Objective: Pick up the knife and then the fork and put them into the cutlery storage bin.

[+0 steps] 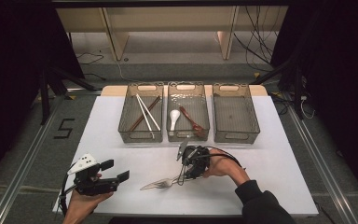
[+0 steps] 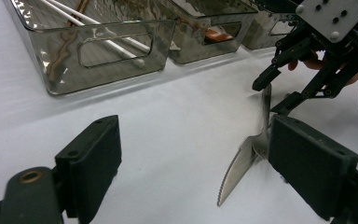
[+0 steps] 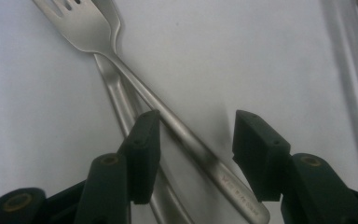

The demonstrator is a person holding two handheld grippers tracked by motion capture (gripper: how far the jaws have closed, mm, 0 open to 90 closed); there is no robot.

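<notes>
High view: white table bearing three smoky clear bins in a row at the far side. Left bin with white and brown chopsticks; middle bin with a white spoon and a brown spoon; right bin near the table's right edge.

Fork and knife lying crossed on the bare table in front of the bins, between the two grippers, heads toward the left gripper, handles toward the right one.

Right gripper tilted down over the handle ends. Right gripper view: fork running diagonally from upper left to lower right, handle passing between the two black pads, knife beneath it and slipping under the left-hand pad. Jaws about half spread, fork handle between them, clear white table on either side of it; pads not pressing on the metal, nothing gripped.

Left gripper held level near the table's near left corner, well apart from the cutlery, pointing toward it. Left gripper view: jaws spread wide, bare table between them; serrated knife blade ahead, beside the right-hand pad; right gripper beyond, poised over the handles; bins along the top edge.
</notes>
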